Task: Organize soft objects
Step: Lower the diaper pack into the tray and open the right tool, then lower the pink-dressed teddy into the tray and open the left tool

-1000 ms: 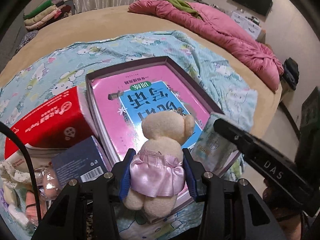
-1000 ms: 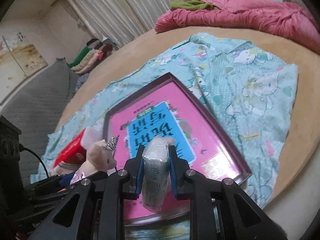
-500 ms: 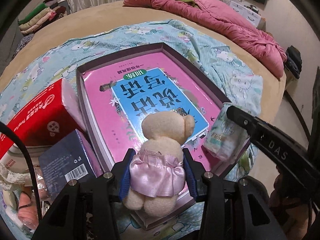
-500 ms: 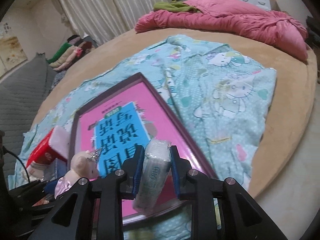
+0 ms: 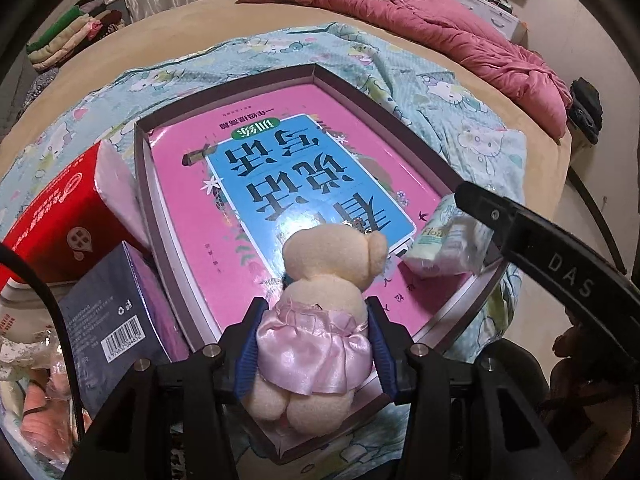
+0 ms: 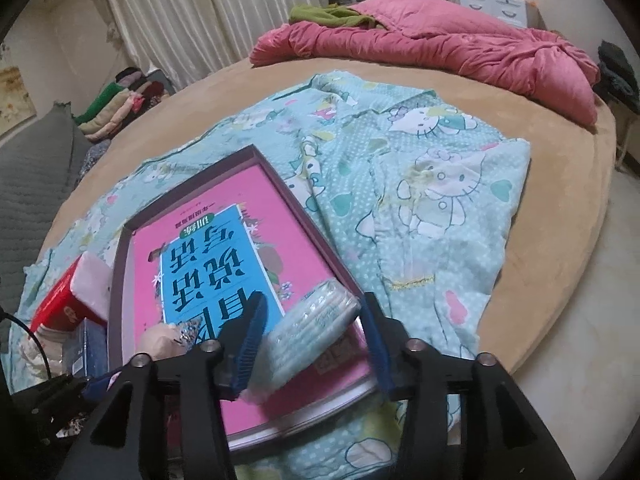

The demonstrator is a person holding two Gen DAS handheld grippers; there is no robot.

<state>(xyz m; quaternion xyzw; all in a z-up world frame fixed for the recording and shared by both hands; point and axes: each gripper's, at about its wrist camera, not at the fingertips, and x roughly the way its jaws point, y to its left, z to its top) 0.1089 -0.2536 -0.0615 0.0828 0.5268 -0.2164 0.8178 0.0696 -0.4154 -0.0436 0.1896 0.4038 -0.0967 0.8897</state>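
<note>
A cream plush bear (image 5: 320,320) in a pink satin dress stands over the near end of a pink book (image 5: 280,168), which lies in a shallow dark box (image 5: 224,96). My left gripper (image 5: 314,344) has its blue pads against the dress on both sides, and its jaws are just starting to open. A small pale tissue pack (image 6: 308,332) lies tilted on the book's near right corner. My right gripper (image 6: 312,344) straddles it with jaws opening, and the right pad is clear of it. The left wrist view shows the pack (image 5: 448,248) under the right gripper's finger (image 5: 540,248).
A red tissue box (image 5: 60,216) and a dark blue carton (image 5: 104,312) sit left of the box. Everything rests on a cat-print blanket (image 6: 420,184) spread over a round tan bed. A pink duvet (image 6: 440,44) lies at the back and folded clothes (image 6: 116,108) at the far left.
My right gripper's jaws have spread apart, and the tissue pack has tipped from upright onto the book. The left gripper with the bear has come down closer to the book.
</note>
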